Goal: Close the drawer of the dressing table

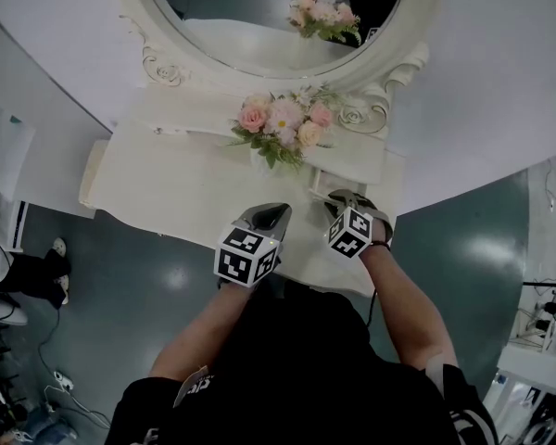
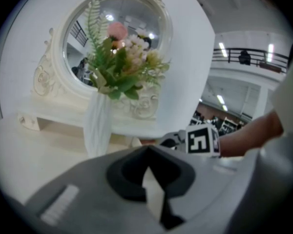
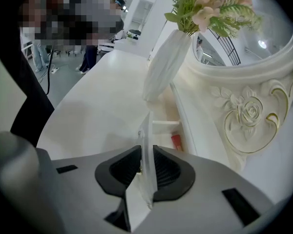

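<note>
The white dressing table carries an oval mirror on a raised shelf. A small drawer in that shelf stands pulled out. Its thin white front panel is upright between the black pads of my right gripper, which is shut on it. Inside the drawer lies a small red thing. In the head view the right gripper points down at the shelf's right part. My left gripper hovers over the tabletop just left of it. Its fingertips meet with nothing between them.
A white vase of pink flowers stands on the table just behind both grippers, close to the left of the drawer. Carved rose scrolls flank the mirror frame. Green floor surrounds the table.
</note>
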`<control>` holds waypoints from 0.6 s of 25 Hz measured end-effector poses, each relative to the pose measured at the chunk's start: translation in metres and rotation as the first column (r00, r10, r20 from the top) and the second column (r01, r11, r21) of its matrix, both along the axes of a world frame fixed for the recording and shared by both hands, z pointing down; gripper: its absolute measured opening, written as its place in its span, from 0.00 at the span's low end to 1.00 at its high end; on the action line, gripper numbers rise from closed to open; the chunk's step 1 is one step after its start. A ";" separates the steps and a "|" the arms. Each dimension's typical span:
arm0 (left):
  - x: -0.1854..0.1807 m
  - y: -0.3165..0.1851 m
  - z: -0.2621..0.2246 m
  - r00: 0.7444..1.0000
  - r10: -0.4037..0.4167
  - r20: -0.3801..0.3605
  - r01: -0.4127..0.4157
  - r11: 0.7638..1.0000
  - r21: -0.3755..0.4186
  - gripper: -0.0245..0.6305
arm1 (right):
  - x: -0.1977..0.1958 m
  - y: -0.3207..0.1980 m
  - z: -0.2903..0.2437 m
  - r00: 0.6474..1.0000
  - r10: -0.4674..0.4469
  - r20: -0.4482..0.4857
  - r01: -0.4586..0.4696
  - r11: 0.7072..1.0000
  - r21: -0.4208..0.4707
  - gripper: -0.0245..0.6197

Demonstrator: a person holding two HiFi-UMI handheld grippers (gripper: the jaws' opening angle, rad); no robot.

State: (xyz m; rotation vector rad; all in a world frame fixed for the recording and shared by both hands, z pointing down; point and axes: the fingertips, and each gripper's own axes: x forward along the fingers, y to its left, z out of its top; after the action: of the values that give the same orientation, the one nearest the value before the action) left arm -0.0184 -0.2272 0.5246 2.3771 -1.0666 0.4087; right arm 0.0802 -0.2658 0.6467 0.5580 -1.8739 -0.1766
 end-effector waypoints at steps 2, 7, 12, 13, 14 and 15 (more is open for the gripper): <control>0.000 0.001 -0.001 1.000 0.002 0.001 -0.002 1.000 0.002 0.05 | -0.001 -0.003 -0.001 1.000 -0.003 -0.006 0.003 1.000 0.004 0.15; -0.005 0.002 0.000 1.000 -0.007 0.004 0.007 1.000 0.000 0.05 | 0.002 -0.010 -0.001 0.999 0.044 0.004 -0.044 0.999 -0.008 0.16; -0.006 0.003 0.002 1.000 -0.009 0.006 0.009 1.000 -0.003 0.05 | 0.006 -0.009 -0.020 0.985 0.135 0.108 -0.138 0.990 0.021 0.21; -0.005 0.003 0.002 1.000 -0.007 0.006 0.007 1.000 -0.003 0.05 | 0.006 -0.007 -0.029 0.974 0.163 0.154 -0.170 0.985 0.031 0.21; -0.004 0.002 0.002 1.000 -0.005 0.006 0.005 1.000 -0.002 0.05 | 0.007 -0.005 -0.038 0.960 0.192 0.206 -0.204 0.978 0.041 0.20; -0.003 0.001 0.002 1.000 -0.002 0.005 0.002 1.000 -0.001 0.05 | 0.007 -0.003 -0.047 0.941 0.218 0.260 -0.238 0.970 0.049 0.17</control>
State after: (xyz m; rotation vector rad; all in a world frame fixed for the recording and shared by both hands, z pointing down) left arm -0.0213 -0.2259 0.5262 2.3750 -1.0711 0.4147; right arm 0.0876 -0.2685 0.5994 0.8825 -2.0361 -0.0271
